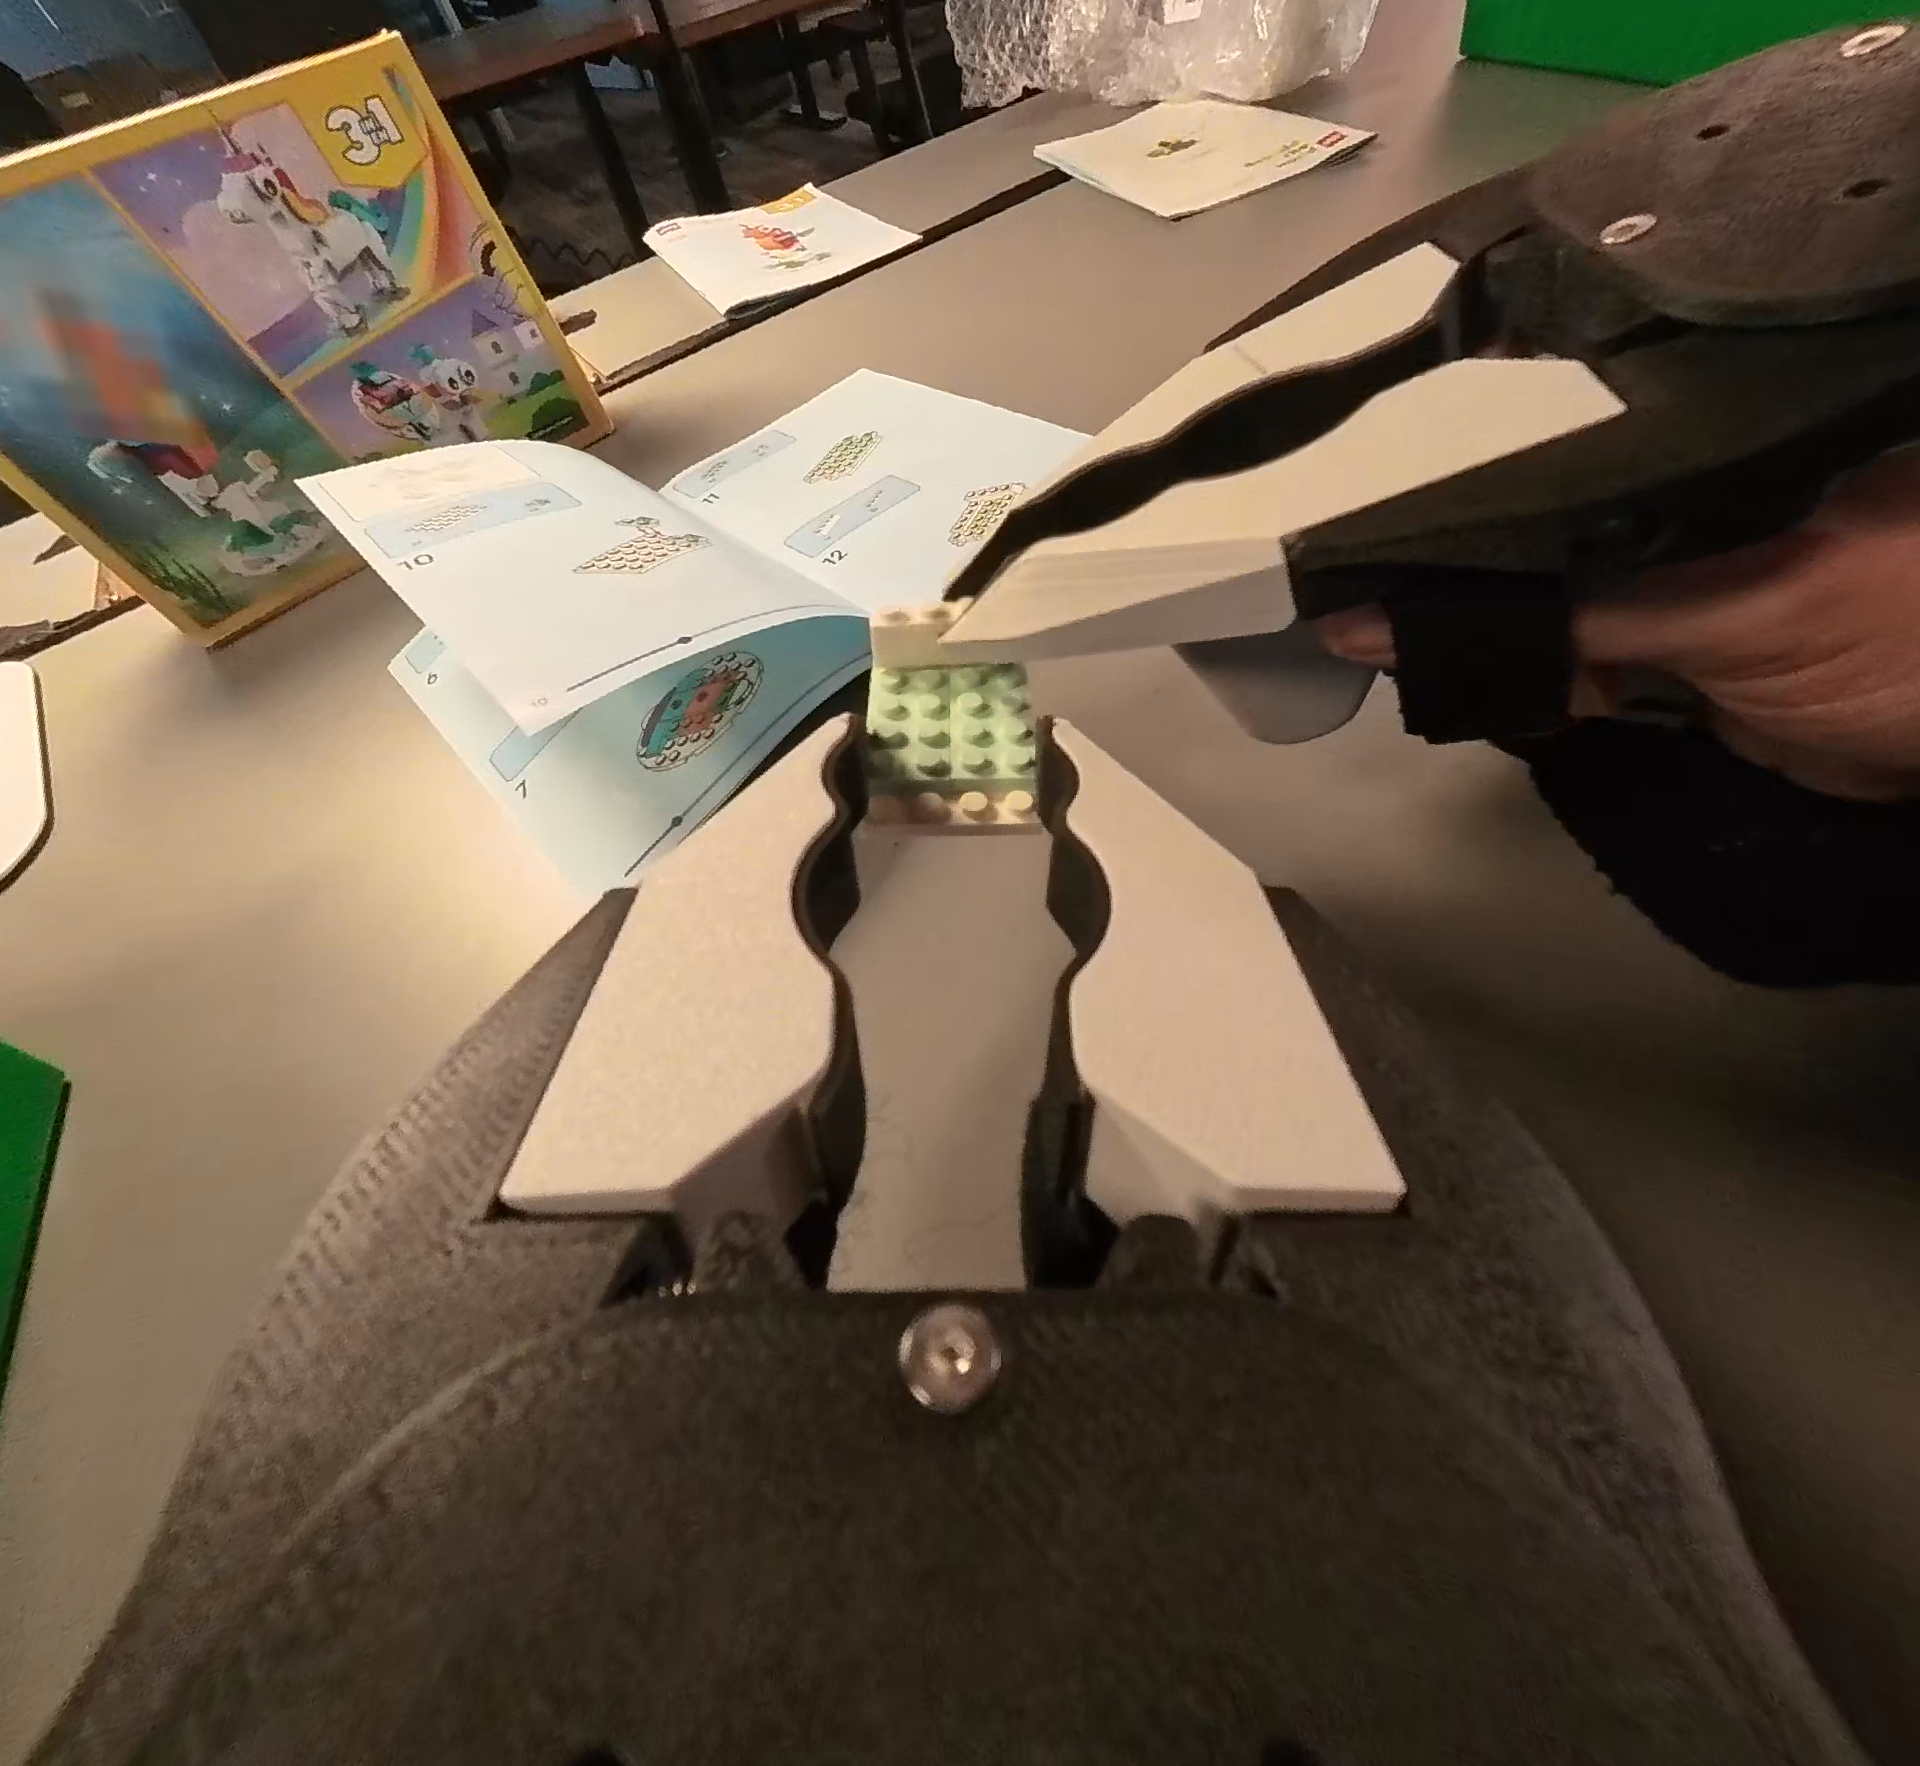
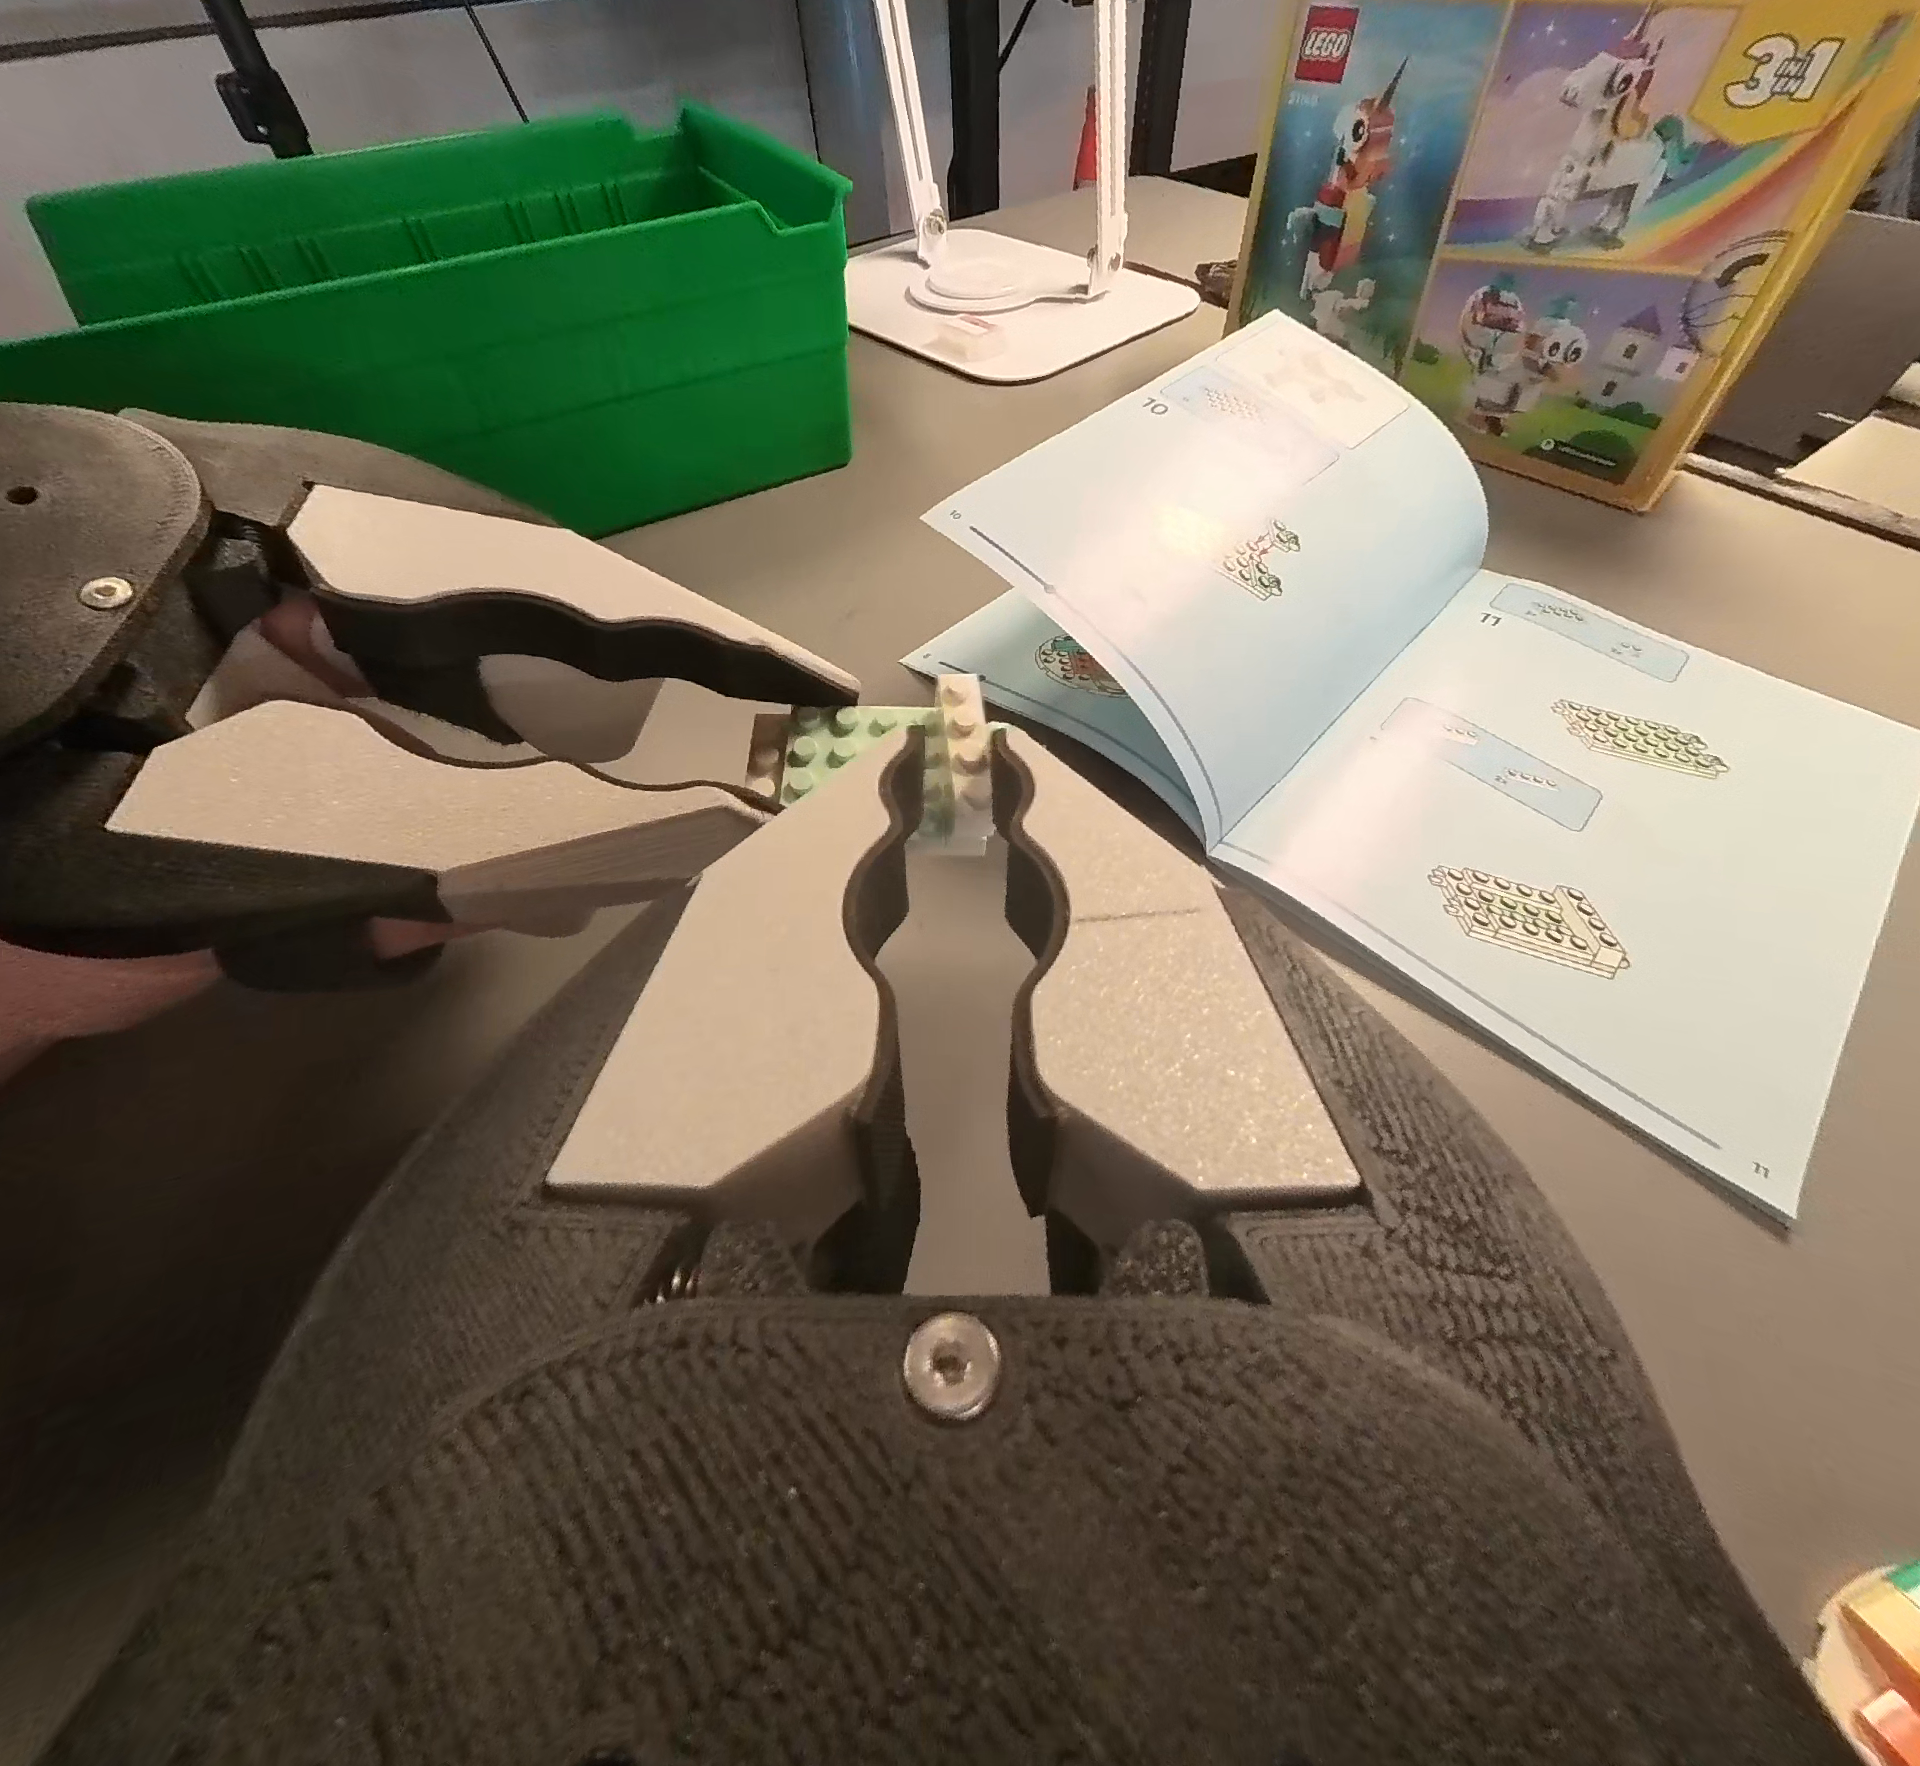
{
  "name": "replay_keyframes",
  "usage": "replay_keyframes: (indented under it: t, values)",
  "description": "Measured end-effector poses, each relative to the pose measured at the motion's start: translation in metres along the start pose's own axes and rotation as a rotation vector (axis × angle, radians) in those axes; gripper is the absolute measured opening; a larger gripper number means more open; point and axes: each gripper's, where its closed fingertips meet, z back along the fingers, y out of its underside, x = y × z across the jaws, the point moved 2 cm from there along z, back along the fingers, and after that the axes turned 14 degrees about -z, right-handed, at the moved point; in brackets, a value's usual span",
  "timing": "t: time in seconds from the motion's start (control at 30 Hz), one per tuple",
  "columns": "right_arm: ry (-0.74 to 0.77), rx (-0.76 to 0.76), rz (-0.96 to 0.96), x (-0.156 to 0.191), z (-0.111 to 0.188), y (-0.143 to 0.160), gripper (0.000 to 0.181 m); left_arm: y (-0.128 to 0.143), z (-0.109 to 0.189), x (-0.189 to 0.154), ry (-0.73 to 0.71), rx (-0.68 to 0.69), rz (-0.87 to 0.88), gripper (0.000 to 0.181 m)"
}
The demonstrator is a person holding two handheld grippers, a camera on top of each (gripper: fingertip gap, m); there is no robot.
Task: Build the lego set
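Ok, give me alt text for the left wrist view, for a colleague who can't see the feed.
The left tongs clamp a light green studded plate above the grey table, while the right tongs come in from the right, gripping a small white brick at the plate's far edge. Behind lie an open instruction booklet and the upright set box.

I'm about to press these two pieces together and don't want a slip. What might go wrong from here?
The left gripper clamps only the light green studded plate by its near end, so pressing may tilt it. The right gripper pinches the small white brick at the plate's far edge; misaligned studs could pop it loose.
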Motion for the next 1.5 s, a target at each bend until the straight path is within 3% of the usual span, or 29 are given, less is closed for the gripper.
replay_keyframes:
  t: [0.77, 0.87, 0.97, 1.17, 1.27, 1.5]
  values:
    - [-0.045, -0.083, 0.088, 0.011, 0.007, -0.012, 0.026, -0.001, 0.000, 0.001, 0.015, -0.014, 0.026, 0.032]
    - [-0.116, -0.153, 0.261, 0.021, 0.018, -0.026, 0.047, -0.004, 0.002, 0.005, 0.020, -0.029, 0.052, 0.032]
    - [-0.141, -0.194, 0.580, 0.028, 0.031, -0.030, 0.068, -0.005, 0.004, 0.007, 0.032, -0.039, 0.078, 0.032]
    - [0.084, -0.026, 1.234, 0.003, 0.020, 0.000, 0.083, -0.013, 0.007, 0.005, 0.077, -0.063, 0.120, 0.032]
    - [0.121, -0.033, 1.362, 0.001, 0.012, 0.005, 0.080, -0.017, 0.010, 0.003, 0.095, -0.070, 0.131, 0.032]
    - [0.175, -0.067, 1.437, 0.003, 0.001, -0.001, 0.063, -0.021, 0.011, 0.001, 0.124, -0.075, 0.148, 0.032]
